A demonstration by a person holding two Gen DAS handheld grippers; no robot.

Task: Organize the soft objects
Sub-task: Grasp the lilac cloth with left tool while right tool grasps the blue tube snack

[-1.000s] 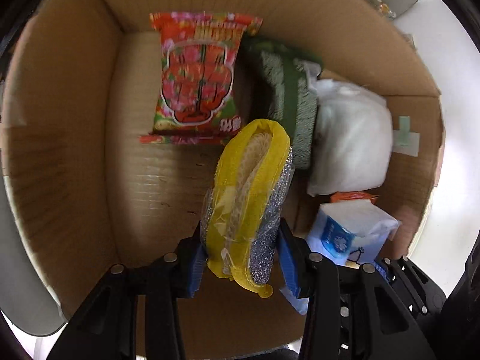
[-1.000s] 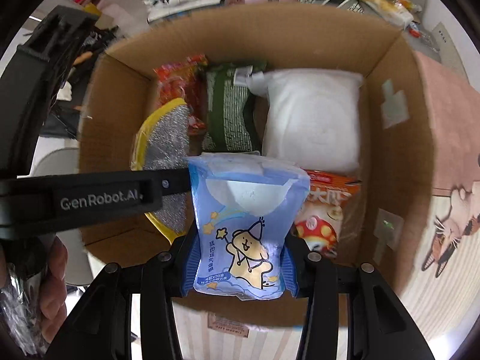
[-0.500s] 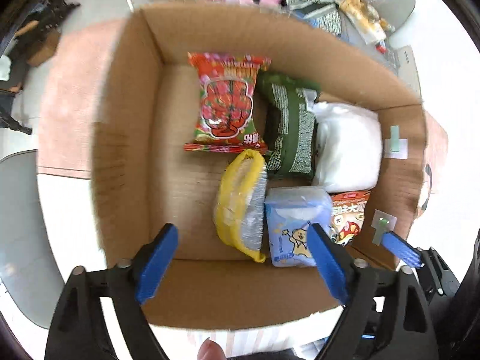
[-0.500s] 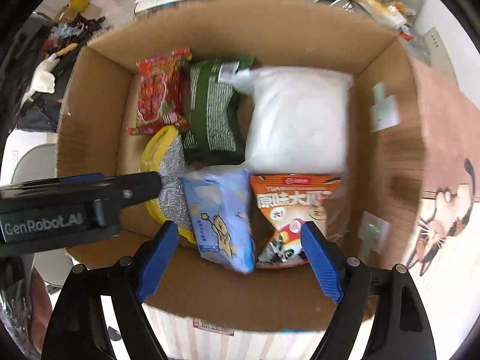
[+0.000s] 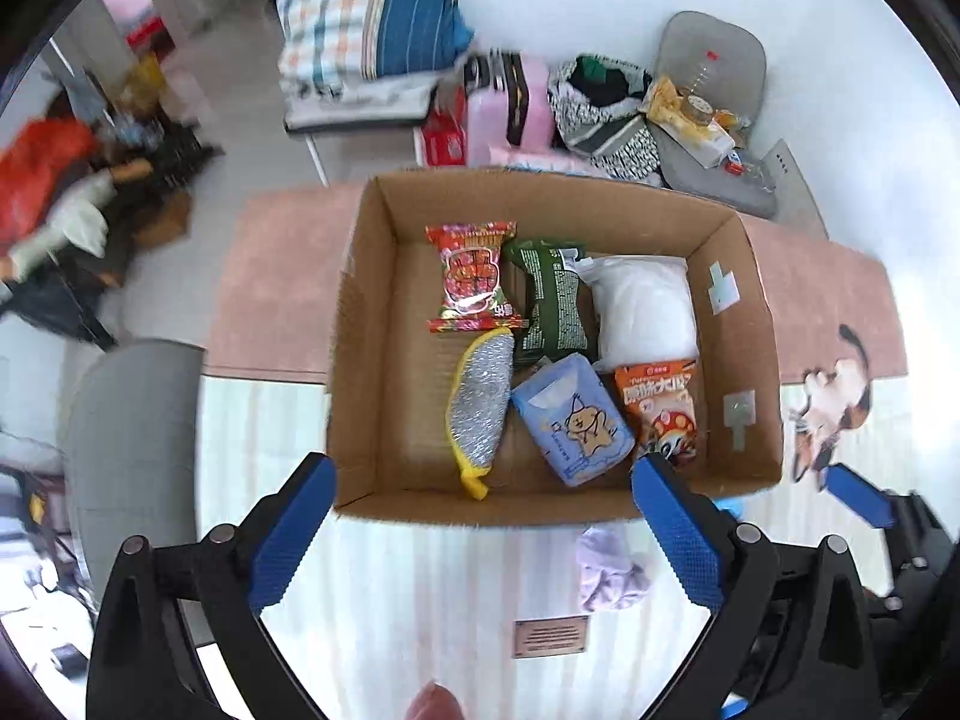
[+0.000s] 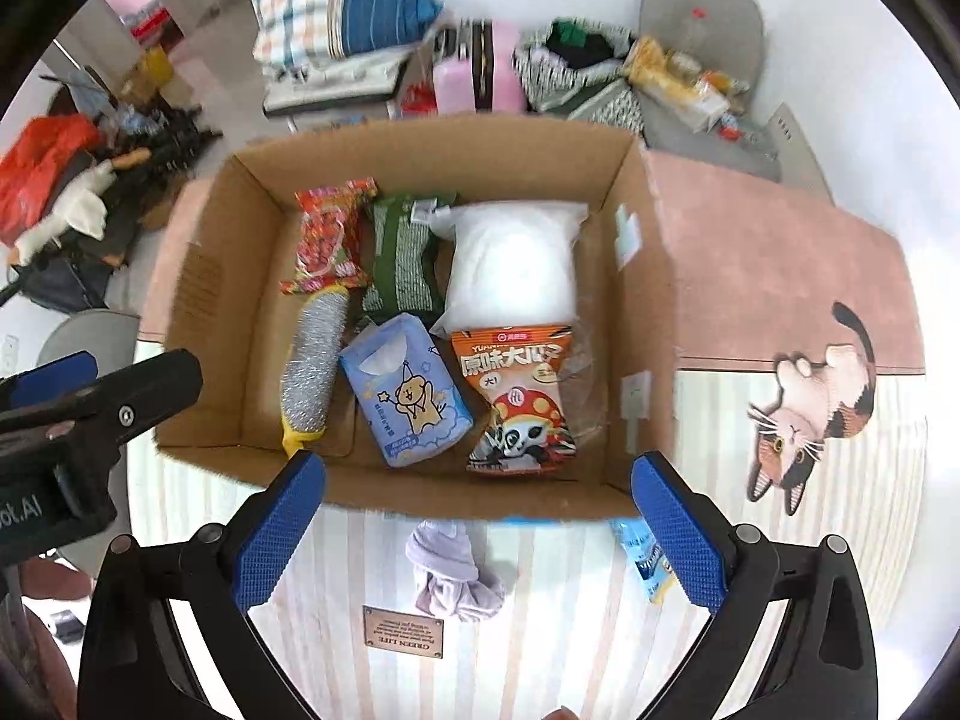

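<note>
both the left gripper and right gripper are opening, nothing between their jaws. beyond them one box holds six packs.

A lived-in home room: a pink cat-patterned rug on the floor, folded plaid bedding at the far side, a pink suitcase and a cluttered grey chair far right.
</note>
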